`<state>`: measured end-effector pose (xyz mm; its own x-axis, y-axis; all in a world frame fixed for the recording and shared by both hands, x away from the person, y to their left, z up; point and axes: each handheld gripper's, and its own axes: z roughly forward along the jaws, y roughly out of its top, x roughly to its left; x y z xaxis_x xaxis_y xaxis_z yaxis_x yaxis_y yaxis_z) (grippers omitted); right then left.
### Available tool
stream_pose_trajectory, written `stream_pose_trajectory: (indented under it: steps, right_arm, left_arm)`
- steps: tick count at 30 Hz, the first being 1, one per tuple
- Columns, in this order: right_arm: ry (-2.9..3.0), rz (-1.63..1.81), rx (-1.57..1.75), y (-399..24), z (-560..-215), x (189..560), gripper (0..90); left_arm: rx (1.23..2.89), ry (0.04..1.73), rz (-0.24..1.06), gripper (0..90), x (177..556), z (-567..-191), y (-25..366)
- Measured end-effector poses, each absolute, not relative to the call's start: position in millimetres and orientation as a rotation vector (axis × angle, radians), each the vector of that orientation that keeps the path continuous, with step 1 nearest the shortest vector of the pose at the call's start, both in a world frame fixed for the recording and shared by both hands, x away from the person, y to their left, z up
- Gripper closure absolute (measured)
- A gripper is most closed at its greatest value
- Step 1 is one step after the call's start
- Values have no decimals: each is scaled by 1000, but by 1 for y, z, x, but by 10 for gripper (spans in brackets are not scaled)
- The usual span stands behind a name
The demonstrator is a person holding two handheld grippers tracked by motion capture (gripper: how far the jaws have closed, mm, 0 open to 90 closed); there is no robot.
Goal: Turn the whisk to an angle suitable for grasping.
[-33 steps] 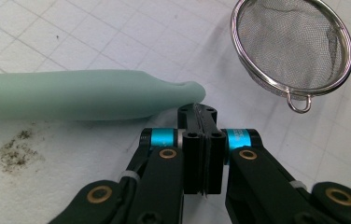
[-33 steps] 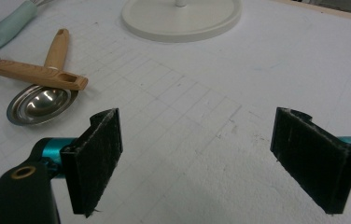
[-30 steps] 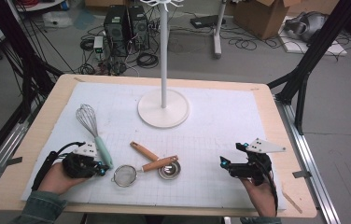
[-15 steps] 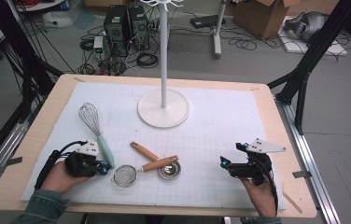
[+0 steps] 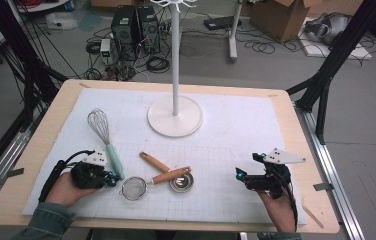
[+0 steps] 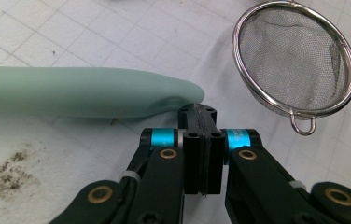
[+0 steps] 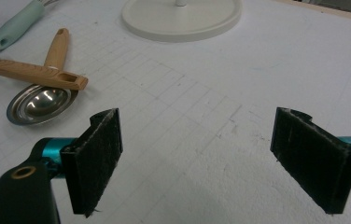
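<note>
A whisk [image 5: 101, 131] with a mint-green handle [image 6: 71, 95] lies on the white mat [image 5: 236, 130] at the left. My left gripper [image 5: 110, 179] rests low beside the handle's end, its jaws shut together with nothing between them [image 6: 198, 112]. Whether the tips touch the handle I cannot tell. Just right of it lies a small mesh strainer [image 6: 295, 60] with a wooden handle [image 5: 168, 176]. A steel measuring spoon [image 7: 38, 106] with a wooden handle lies beside it. My right gripper [image 7: 197, 140] hovers over bare mat at the right, its pads [image 7: 96, 154] wide open and empty.
A white stand with a round base [image 5: 175, 116] and a tall pole rises at the middle back of the mat. The wooden table edge [image 5: 296, 125] frames the mat. Cables, computer cases and boxes sit on the floor beyond.
</note>
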<state>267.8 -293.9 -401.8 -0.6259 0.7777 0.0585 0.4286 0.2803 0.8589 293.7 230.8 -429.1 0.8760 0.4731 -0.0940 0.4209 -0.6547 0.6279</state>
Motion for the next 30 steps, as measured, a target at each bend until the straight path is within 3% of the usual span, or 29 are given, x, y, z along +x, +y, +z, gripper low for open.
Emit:
stream_pose_trajectory:
  steps: [30]
  right_arm:
    - [2186,1281,1089,-294,-403,268,157]
  left_arm:
    - [2363,638,98,890,301,-428,221]
